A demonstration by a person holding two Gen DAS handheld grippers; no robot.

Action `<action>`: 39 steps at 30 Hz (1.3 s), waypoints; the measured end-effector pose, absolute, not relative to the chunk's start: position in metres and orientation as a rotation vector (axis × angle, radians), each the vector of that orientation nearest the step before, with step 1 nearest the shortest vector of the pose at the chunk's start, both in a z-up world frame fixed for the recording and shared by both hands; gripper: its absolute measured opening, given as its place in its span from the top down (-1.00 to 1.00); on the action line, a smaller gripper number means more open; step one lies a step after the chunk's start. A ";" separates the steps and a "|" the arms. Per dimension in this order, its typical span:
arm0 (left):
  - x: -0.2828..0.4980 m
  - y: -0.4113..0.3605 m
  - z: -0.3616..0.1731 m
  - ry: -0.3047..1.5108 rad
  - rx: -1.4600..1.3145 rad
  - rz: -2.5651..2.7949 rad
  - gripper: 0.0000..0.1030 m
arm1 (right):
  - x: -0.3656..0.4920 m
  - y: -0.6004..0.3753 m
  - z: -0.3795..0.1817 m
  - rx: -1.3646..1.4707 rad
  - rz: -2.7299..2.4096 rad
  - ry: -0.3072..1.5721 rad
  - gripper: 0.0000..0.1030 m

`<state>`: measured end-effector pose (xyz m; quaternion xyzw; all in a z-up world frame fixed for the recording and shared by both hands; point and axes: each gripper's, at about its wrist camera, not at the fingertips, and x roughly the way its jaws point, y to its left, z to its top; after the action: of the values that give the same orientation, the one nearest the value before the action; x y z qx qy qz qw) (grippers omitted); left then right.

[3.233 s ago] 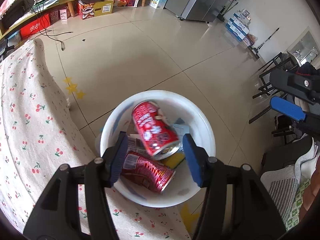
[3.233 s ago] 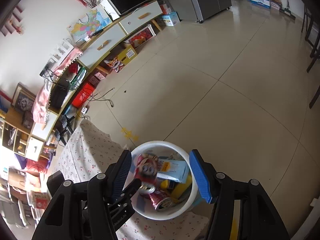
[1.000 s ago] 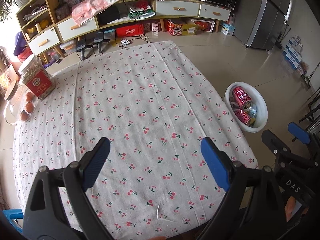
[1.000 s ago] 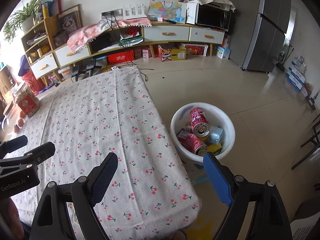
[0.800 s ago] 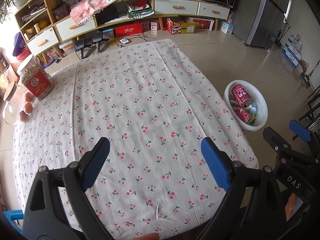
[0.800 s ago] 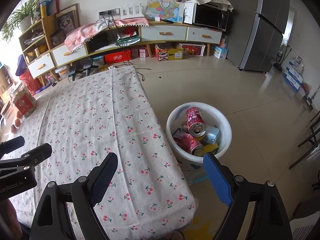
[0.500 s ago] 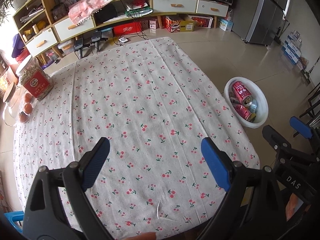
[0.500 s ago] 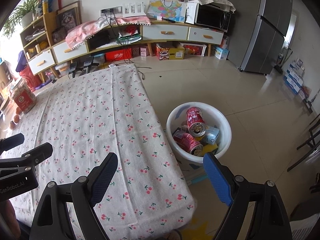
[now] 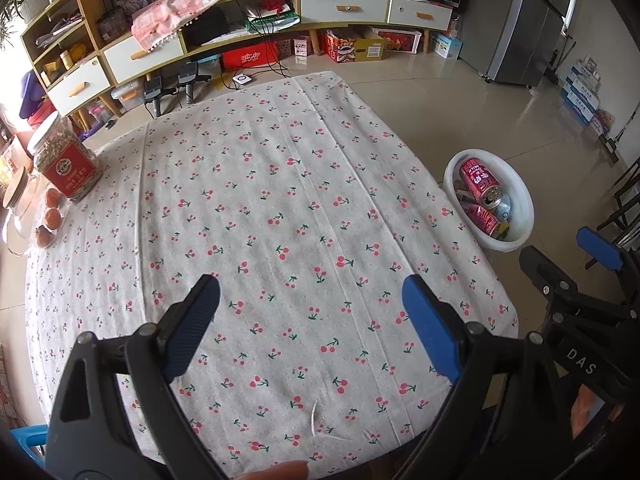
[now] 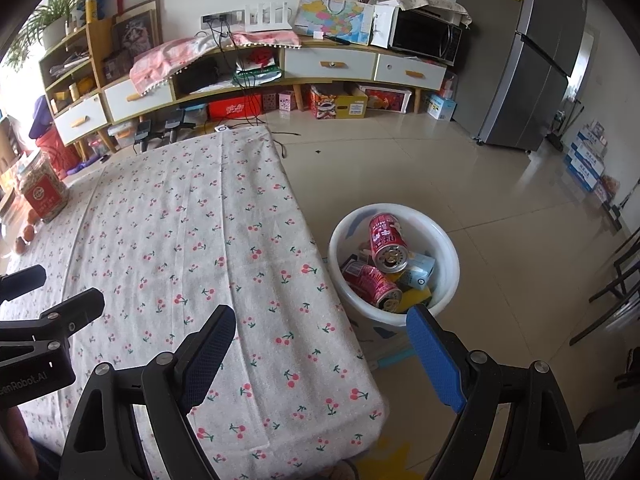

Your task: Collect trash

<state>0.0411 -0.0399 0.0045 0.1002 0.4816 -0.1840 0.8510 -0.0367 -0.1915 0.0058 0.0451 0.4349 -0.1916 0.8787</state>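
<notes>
Whereas a few seconds earlier both grippers hung right over the white basin point(image 10: 394, 316), they now sit back above the cherry-print worktop point(image 9: 280, 216). The left gripper point(image 9: 310, 320) and right gripper point(image 10: 320, 344) stand wide open, holding nothing. The red cans point(image 10: 386, 242) and other trash lie in the basin on the floor beside the worktop.

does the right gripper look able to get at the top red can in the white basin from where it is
Probably yes. The right gripper is open and empty, the top red can lies uncovered in the open white basin on the floor, and nothing stands between; it would need to drop lower.
</notes>
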 end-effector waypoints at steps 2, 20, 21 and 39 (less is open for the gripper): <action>0.041 -0.040 0.005 1.013 0.211 -0.391 -0.80 | -0.037 -0.191 0.006 0.092 -0.396 0.908 -0.72; 0.039 -0.042 0.004 1.021 0.197 -0.410 -0.80 | -0.036 -0.189 0.005 0.090 -0.392 0.913 -0.72; 0.039 -0.042 0.005 1.021 0.197 -0.410 -0.80 | -0.037 -0.189 0.005 0.091 -0.392 0.913 -0.72; 0.036 -0.044 0.004 1.018 0.199 -0.413 -0.80 | -0.036 -0.191 0.002 0.087 -0.381 0.920 -0.72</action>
<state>0.0364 -0.0443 0.0037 0.0945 0.4830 -0.1960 0.8481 -0.0358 -0.1906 0.0015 0.0417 0.4412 -0.1824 0.8777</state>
